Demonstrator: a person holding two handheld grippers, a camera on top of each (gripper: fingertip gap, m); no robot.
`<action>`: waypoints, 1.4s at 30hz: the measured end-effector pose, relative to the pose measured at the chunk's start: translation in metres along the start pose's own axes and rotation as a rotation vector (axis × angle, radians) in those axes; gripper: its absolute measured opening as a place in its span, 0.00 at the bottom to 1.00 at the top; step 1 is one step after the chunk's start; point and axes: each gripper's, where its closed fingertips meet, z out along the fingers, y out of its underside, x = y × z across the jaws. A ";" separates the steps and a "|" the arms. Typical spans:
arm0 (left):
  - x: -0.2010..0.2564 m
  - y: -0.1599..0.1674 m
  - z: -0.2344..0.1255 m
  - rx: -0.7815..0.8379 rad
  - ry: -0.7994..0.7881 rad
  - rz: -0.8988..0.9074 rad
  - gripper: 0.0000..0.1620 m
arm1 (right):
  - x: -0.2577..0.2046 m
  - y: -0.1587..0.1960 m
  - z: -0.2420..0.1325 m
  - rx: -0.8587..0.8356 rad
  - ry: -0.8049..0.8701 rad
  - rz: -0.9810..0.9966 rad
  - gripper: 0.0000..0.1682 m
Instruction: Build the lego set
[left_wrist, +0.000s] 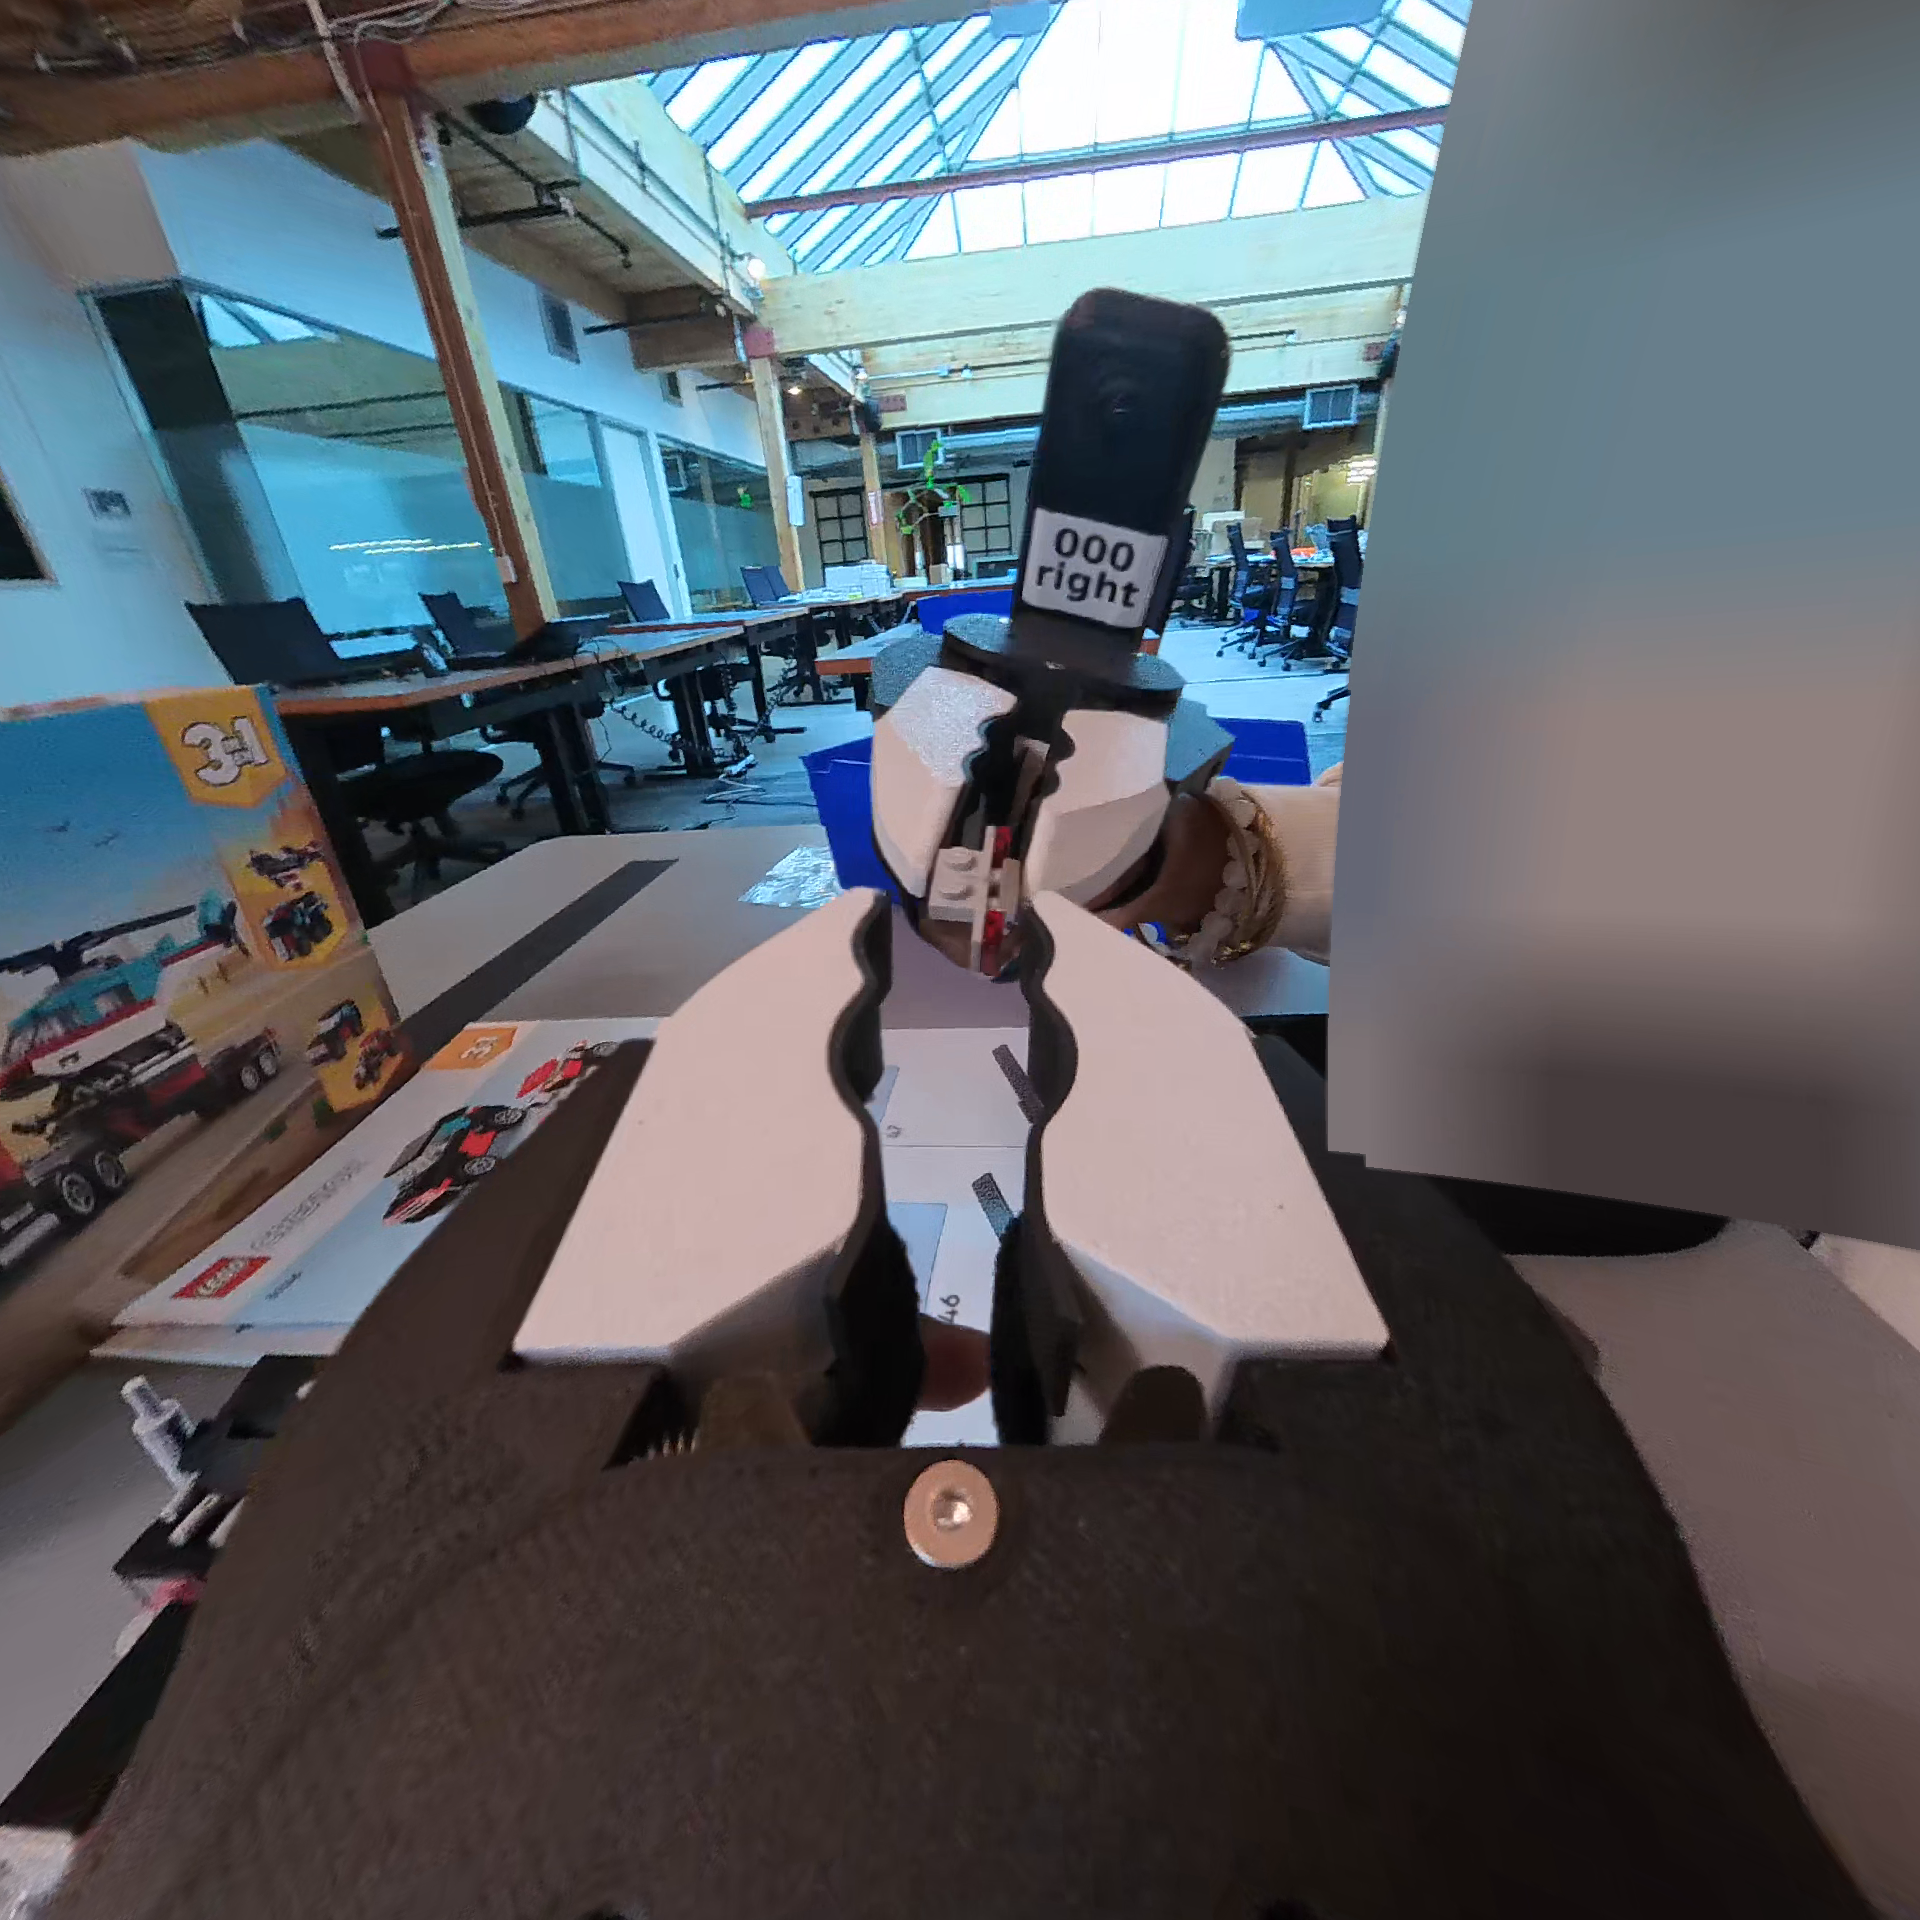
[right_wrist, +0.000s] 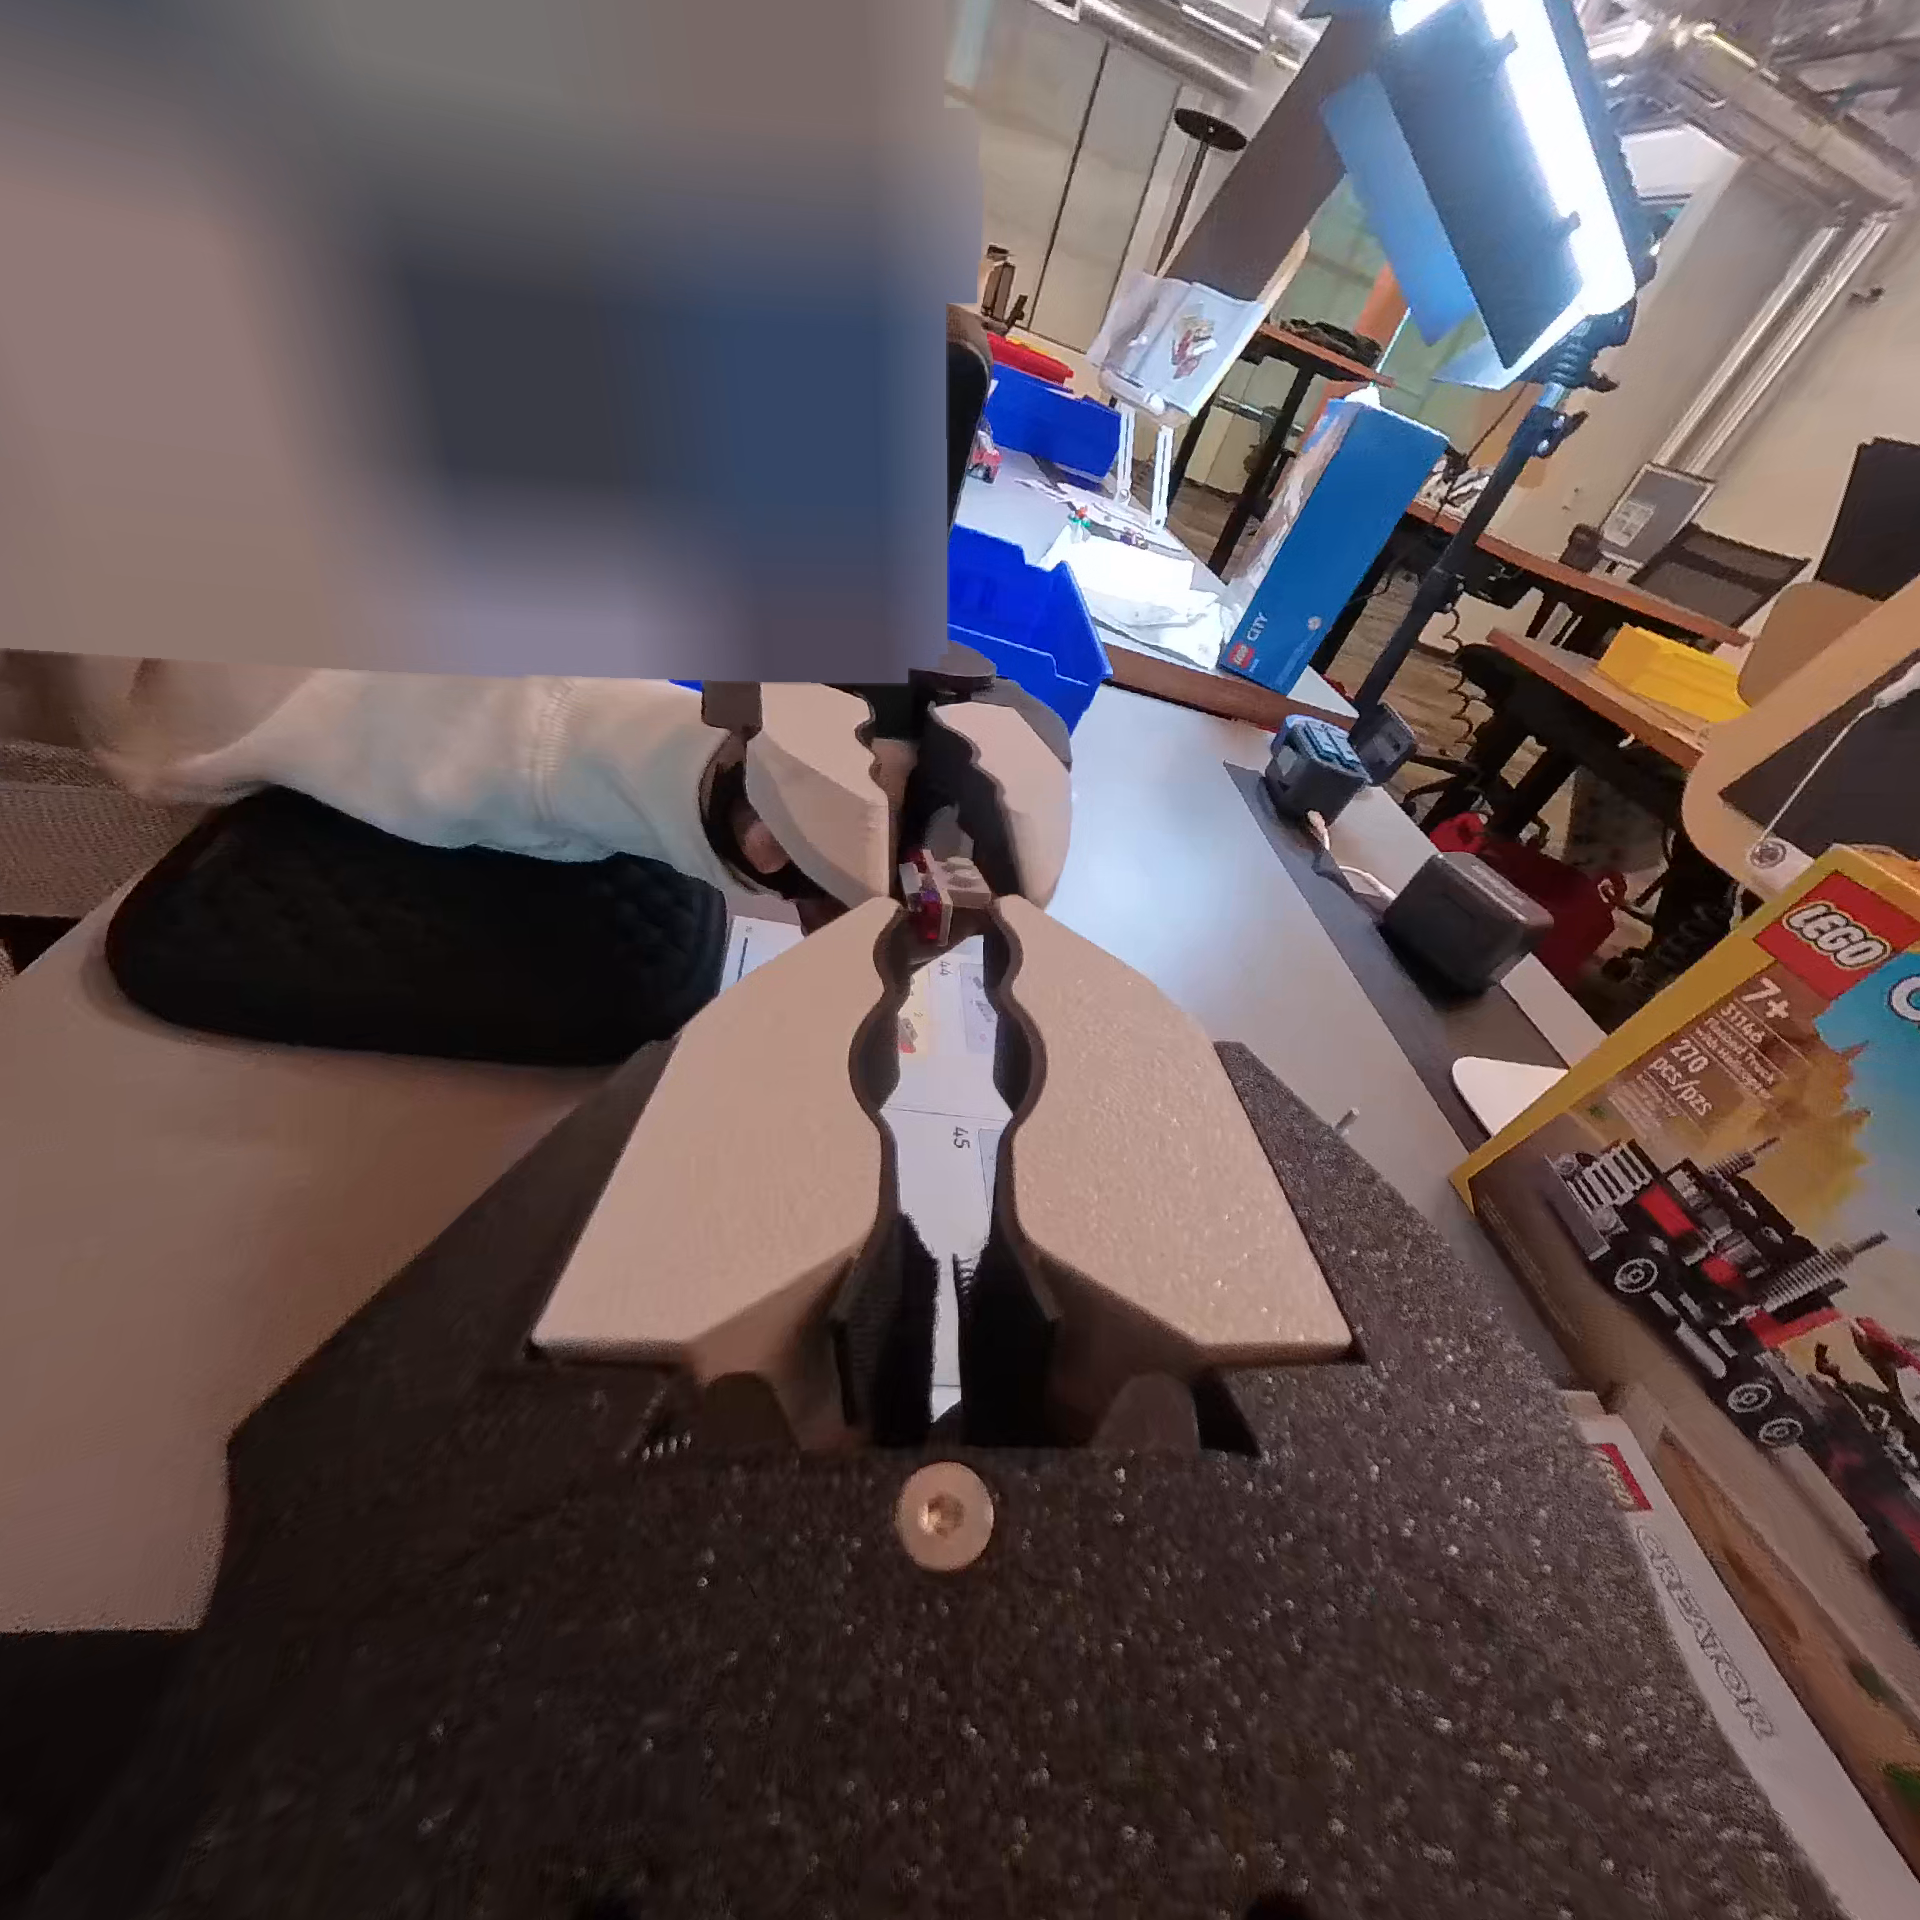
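A small lego assembly (left_wrist: 961, 883) of a grey studded plate with red parts hangs in the air between the two grippers, which face each other tip to tip. My right gripper (right_wrist: 948, 912) is shut on the assembly (right_wrist: 951, 883). It also shows in the left wrist view (left_wrist: 982, 862), facing the camera. My left gripper (left_wrist: 961, 920) has its jaws apart, with the tips on either side of the assembly's near end and a gap on the left. It shows farther off in the right wrist view (right_wrist: 935, 842).
An open instruction page (right_wrist: 951, 1091) lies on the grey table (right_wrist: 1164, 883) under the grippers. A lego box (left_wrist: 156, 935) and booklet (left_wrist: 343, 1195) are at the left. Blue bins (right_wrist: 1029, 613) stand behind. A black padded mat (right_wrist: 416, 925) and a black device (right_wrist: 1465, 925) lie on the table.
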 end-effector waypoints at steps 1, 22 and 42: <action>0.002 -0.001 0.000 0.001 0.013 0.008 0.12 | -0.001 0.000 0.000 0.004 -0.002 0.000 0.08; 0.006 0.010 -0.002 -0.088 0.032 0.032 0.09 | -0.005 0.005 0.002 -0.039 -0.040 -0.019 0.14; 0.010 0.028 0.000 -0.202 0.059 0.005 0.09 | -0.013 0.021 -0.004 -0.174 -0.141 0.007 0.15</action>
